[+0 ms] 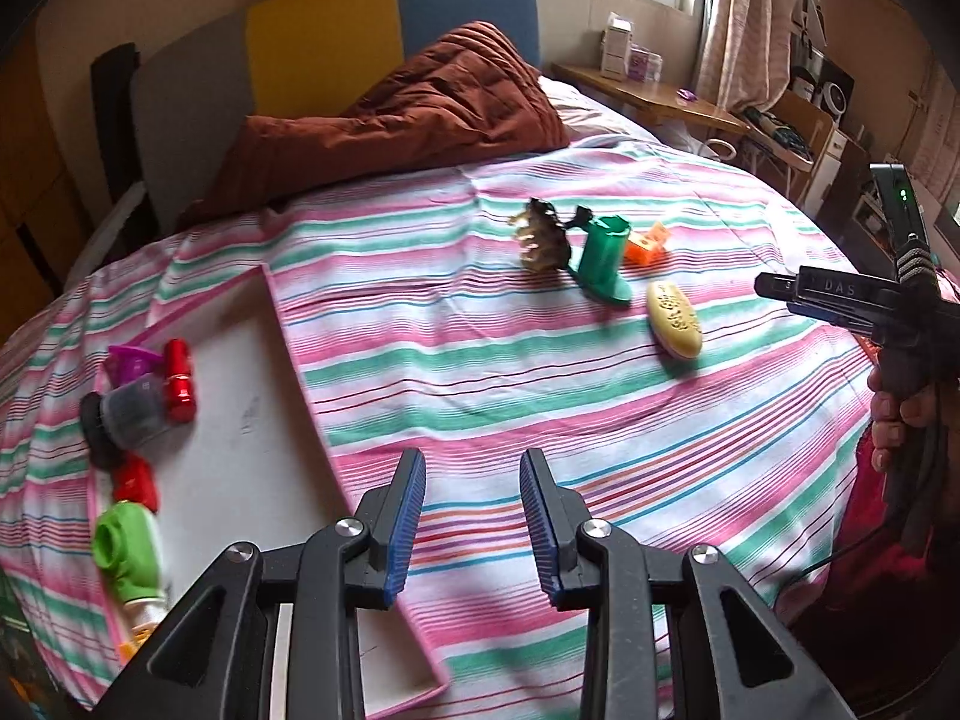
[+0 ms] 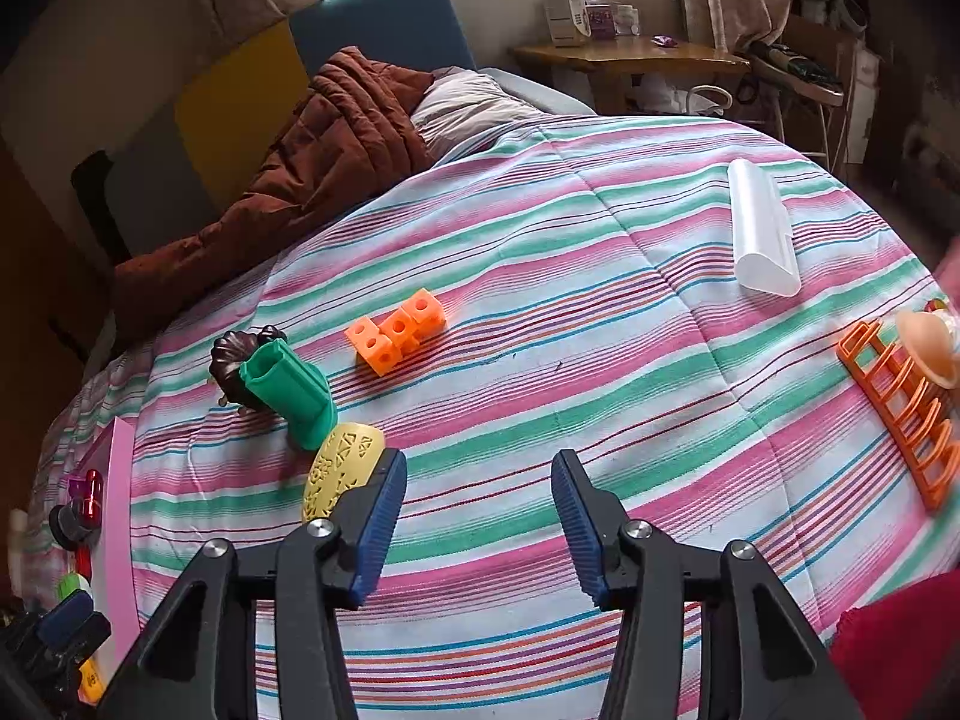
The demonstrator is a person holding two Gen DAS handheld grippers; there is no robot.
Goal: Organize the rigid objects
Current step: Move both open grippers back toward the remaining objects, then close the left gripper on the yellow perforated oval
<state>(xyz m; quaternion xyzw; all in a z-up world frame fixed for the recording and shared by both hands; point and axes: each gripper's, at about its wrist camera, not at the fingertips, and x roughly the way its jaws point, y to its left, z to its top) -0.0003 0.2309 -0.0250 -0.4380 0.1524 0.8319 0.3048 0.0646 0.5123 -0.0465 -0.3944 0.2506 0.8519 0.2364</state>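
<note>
At nine o'clock in your left wrist view lies the pink-rimmed tray [image 1: 264, 396], with a red cylinder [image 1: 179, 381], a grey capped jar [image 1: 129, 411] and a green piece [image 1: 123, 546] along its left edge. Your left tongs [image 1: 473, 525] hang apart and empty over the tray's right rim. So sorting looks partly done, with loose pieces still out on the striped bed [image 2: 600, 360].

Toward ten o'clock in the right wrist view sit the dark ridged piece [image 2: 231, 360], the green tube [image 2: 294, 393] and the orange cubes [image 2: 396, 330]. The yellow oval [image 2: 339, 468] lies just beside your right tongs [image 2: 478, 525], which stand apart and empty; its long axis runs from seven to one o'clock. Judging by that, swing left and turn across its width. At two o'clock lies a white tube [image 2: 762, 234], at three an orange rack [image 2: 900, 408].
</note>
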